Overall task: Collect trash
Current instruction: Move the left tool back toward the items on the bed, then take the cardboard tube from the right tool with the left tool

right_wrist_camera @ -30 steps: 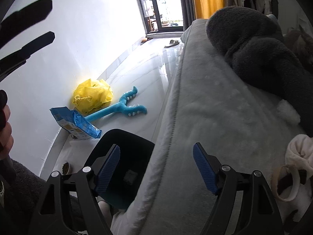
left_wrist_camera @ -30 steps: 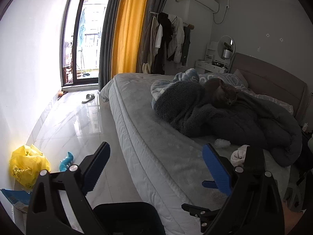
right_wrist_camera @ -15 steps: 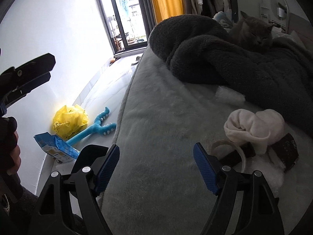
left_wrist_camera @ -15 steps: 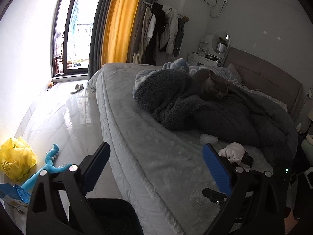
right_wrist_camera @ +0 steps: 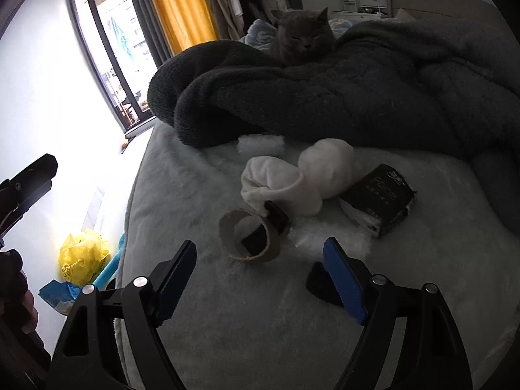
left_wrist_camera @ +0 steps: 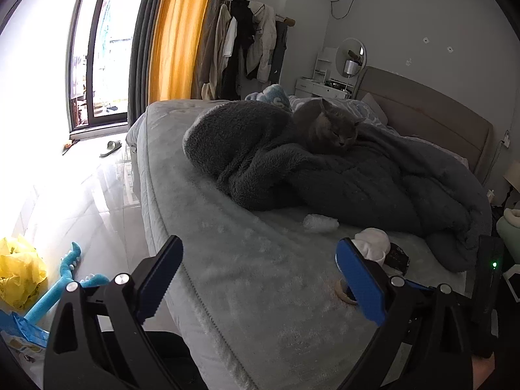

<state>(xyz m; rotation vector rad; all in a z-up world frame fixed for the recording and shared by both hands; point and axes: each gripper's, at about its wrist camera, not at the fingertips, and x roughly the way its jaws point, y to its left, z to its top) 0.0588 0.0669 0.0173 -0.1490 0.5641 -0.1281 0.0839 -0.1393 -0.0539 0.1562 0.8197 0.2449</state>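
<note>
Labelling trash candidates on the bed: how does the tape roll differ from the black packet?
The tape roll is a tan ring with an open centre; the black packet is a solid, flattish block with pale print. The roll stands tilted on its edge, the packet lies flat. The roll sits nearer the right gripper, roughly between its open fingers' line; the packet lies farther right. Both rest on the bed beside the white socks.

In the left wrist view the blue right finger pad (left_wrist_camera: 360, 284) hides most of the brown cardboard tape roll (left_wrist_camera: 342, 294), and the crumpled blue snack bag (left_wrist_camera: 22, 333) is cut off at the left edge.
</note>
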